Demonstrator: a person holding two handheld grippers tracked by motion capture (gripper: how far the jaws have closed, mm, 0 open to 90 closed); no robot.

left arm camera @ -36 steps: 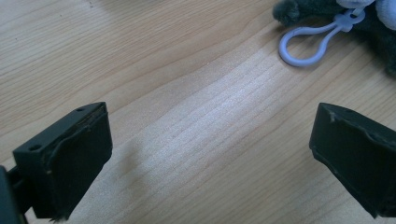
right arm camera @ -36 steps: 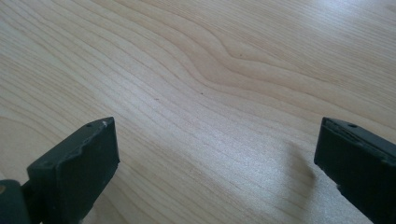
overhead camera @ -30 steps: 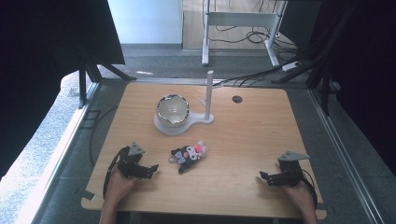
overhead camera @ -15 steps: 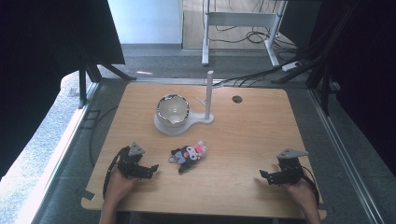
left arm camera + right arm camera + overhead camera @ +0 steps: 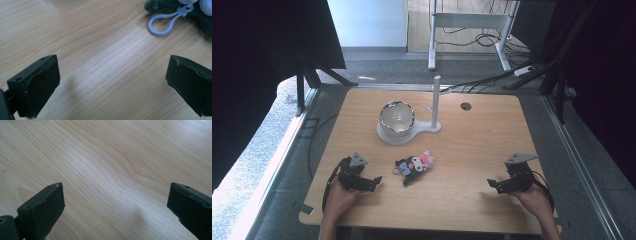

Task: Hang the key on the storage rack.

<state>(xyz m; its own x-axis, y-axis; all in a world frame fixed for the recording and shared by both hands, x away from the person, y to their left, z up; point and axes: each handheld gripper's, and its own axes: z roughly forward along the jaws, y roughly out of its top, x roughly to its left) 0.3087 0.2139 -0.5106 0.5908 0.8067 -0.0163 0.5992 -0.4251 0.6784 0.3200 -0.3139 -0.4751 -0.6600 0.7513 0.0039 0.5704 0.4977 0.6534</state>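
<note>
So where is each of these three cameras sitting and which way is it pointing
High view: above the person's table edge, looking forward and down; both hands hold tongs, left, right.
Left gripper view: rides the left tongs, facing the plush toy, shared with the high view.
Right gripper view: rides the right tongs, facing bare tabletop.

Black, pink and white plush toy (image 5: 413, 165) on pale wood-grain table (image 5: 472, 150)

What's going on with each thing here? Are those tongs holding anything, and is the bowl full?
Left tongs: open, empty, low over the wooden table.
Right tongs: open, empty, over bare wood.
Plush toy: lying on the table, untouched, near the left tongs.
Toy's white clip loop: closed, flat on the wood.
Bowl: upright on a white stand; contents cannot be told.
</note>
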